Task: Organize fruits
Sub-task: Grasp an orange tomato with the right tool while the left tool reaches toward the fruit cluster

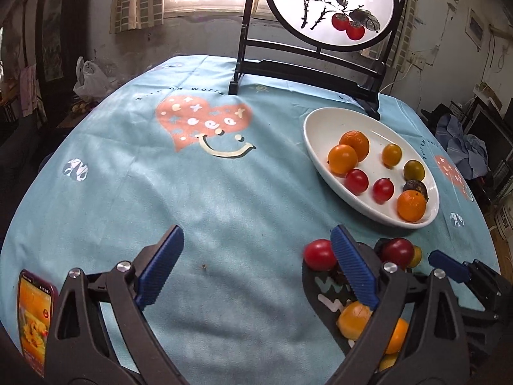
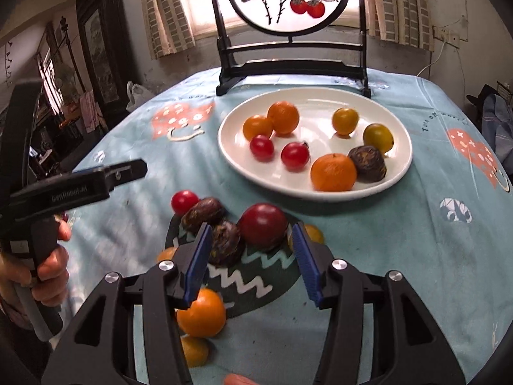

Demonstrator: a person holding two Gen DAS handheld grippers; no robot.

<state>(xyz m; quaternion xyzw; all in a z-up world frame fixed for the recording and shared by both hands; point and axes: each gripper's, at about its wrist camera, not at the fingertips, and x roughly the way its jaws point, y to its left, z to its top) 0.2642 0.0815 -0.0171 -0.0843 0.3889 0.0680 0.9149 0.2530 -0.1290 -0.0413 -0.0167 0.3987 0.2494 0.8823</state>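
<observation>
left claw [image 1: 256, 269] spread, empty, over bare cloth | right claw [image 2: 253, 260] parted, empty | white plate [image 2: 397, 173] rim clear of dark mat [image 2: 275, 276]

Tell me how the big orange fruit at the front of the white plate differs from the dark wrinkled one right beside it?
The orange fruit is bright, fairly smooth and round; the dark fruit is brownish-purple, wrinkled and more oval. The orange fruit looks larger and sits nearer the plate's front rim, while the dark fruit lies just behind it to the right. Both rest on the white plate, apparently touching each other, and neither gripper holds them.
</observation>
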